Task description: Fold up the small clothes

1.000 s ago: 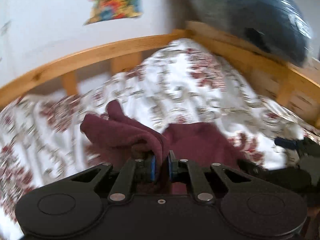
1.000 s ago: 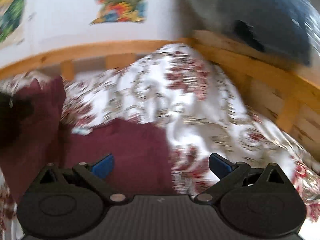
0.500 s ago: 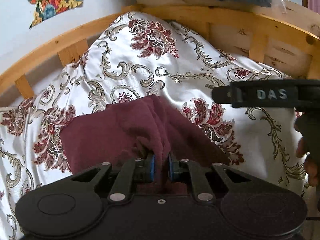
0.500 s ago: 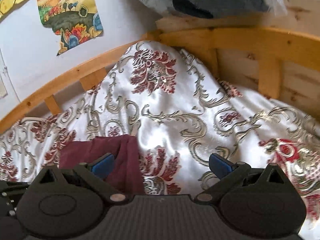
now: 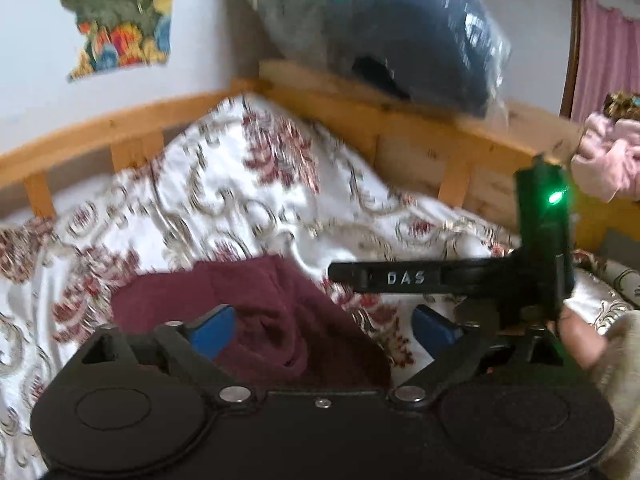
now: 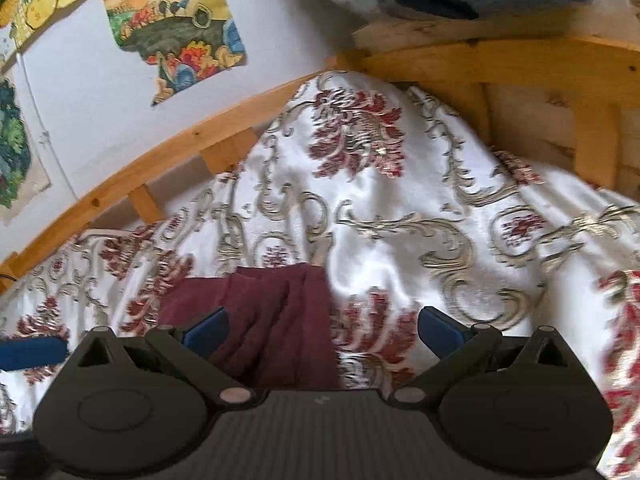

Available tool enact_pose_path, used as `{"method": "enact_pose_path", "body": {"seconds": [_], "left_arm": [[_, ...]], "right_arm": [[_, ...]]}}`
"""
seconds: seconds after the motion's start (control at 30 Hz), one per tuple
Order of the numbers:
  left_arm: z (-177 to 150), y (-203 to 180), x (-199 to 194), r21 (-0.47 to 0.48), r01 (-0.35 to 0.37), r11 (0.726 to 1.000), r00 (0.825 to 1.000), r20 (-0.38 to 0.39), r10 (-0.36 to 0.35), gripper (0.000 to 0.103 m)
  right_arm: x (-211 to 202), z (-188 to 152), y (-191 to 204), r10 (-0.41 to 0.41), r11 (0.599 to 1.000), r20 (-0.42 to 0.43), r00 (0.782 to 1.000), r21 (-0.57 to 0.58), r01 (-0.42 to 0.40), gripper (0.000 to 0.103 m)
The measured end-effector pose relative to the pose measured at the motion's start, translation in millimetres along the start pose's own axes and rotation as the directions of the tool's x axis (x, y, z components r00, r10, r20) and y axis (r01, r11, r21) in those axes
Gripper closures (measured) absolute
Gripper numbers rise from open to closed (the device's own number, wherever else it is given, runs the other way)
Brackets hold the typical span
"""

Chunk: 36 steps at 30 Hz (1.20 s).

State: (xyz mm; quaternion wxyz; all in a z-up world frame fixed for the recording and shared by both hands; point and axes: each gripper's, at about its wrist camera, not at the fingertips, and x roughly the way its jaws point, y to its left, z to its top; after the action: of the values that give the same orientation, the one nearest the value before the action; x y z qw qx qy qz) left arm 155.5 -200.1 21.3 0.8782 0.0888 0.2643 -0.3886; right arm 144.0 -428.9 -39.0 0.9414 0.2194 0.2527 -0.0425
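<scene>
A small maroon garment (image 5: 276, 320) lies bunched and partly folded on the floral bedspread (image 5: 224, 200). My left gripper (image 5: 322, 326) is open just above it, its blue pads either side of the cloth, holding nothing. The right gripper's black body marked DAS (image 5: 440, 278) crosses the left wrist view at right. In the right wrist view the garment (image 6: 276, 320) lies at lower left, under the left pad of my open right gripper (image 6: 322, 330), which is empty.
A wooden bed rail (image 5: 400, 120) runs along the back and right, close to the wall. A dark bundle wrapped in plastic (image 5: 400, 28) rests on the rail. Pink clothes (image 5: 608, 156) hang at far right. Pictures (image 6: 176, 24) are on the wall.
My left gripper was shut on the maroon garment and has opened, dropping it on the bedspread. The right gripper stayed open and shifted slightly.
</scene>
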Motion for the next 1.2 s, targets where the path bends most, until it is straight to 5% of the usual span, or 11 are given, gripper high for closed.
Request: {"method": "enact_pose_path", "body": {"seconds": [0.3, 0.47, 0.77, 0.87, 1.03, 1.2], "left_arm": [[-52.6, 27.5, -16.6, 0.167, -0.136, 0.976, 0.988, -0.045, 0.146, 0.002], [-83.4, 47.3, -12.5, 0.095, -0.151, 0.984, 0.988, -0.003, 0.152, 0.010], [-95.1, 78.3, -6.8, -0.115, -0.017, 0.993, 1.000, 0.009, 0.019, 0.031], [-98.1, 77.4, -5.1, -0.124, 0.009, 0.992, 1.000, 0.004, -0.009, 0.035], [-102.0, 72.4, -5.3, -0.109, 0.039, 0.993, 0.999, 0.003, -0.039, 0.036], [-103.6, 66.6, -3.3, -0.090, 0.074, 0.993, 0.997, -0.003, -0.074, 0.036]], "right_arm": [[18.2, -5.5, 12.6, 0.172, 0.983, -0.011, 0.985, 0.063, -0.171, 0.000], [27.5, -12.7, 21.5, 0.236, 0.969, -0.019, 0.972, 0.079, -0.233, 0.001], [56.9, -20.7, 34.3, 0.223, 0.974, -0.084, 0.971, 0.058, -0.219, 0.033], [64.1, -22.8, 39.1, 0.207, 0.978, -0.103, 0.973, 0.040, -0.203, 0.044], [66.8, -23.9, 38.7, 0.182, 0.983, -0.115, 0.976, 0.036, -0.179, 0.081], [50.8, -17.0, 41.3, 0.147, 0.989, -0.019, 0.989, -0.031, -0.147, 0.089]]}}
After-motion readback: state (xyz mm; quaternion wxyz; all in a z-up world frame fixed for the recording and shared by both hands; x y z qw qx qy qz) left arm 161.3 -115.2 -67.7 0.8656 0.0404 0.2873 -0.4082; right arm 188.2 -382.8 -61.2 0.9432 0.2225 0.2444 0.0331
